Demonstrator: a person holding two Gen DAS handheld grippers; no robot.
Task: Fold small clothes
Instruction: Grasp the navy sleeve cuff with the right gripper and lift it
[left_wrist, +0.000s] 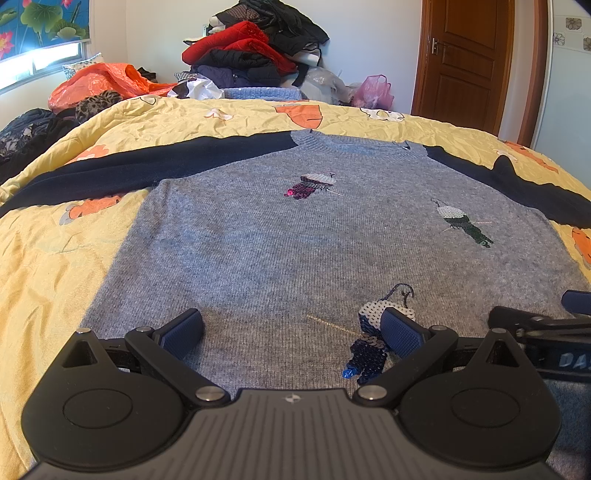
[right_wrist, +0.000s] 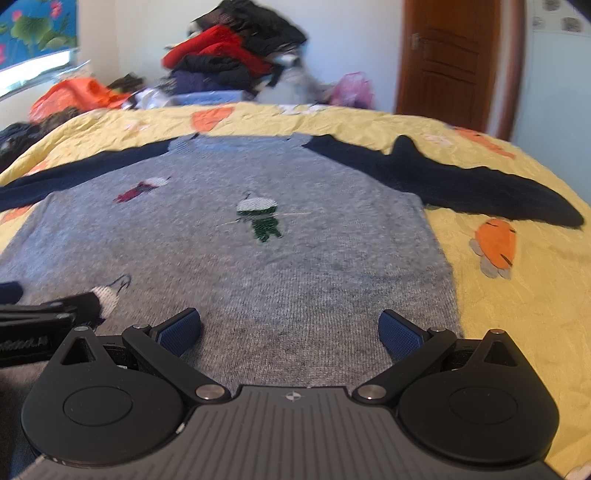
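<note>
A small grey knit sweater (left_wrist: 280, 236) with navy sleeves and sequin bird patches lies flat, front up, on a yellow bedspread (left_wrist: 44, 266). It also shows in the right wrist view (right_wrist: 258, 258). My left gripper (left_wrist: 291, 332) is open and empty, low over the sweater's lower left part, near the hem. My right gripper (right_wrist: 290, 330) is open and empty, low over the lower right part. The right gripper shows at the right edge of the left wrist view (left_wrist: 535, 321). The navy sleeves (right_wrist: 461, 181) are spread out to both sides.
A tall pile of red and black clothes (left_wrist: 255, 48) stands beyond the bed's far edge, with orange (left_wrist: 99, 83) and pink plastic bags (left_wrist: 373, 92) beside it. A brown door (left_wrist: 465, 62) is at the back right. Dark clothes (left_wrist: 26, 129) lie at the far left.
</note>
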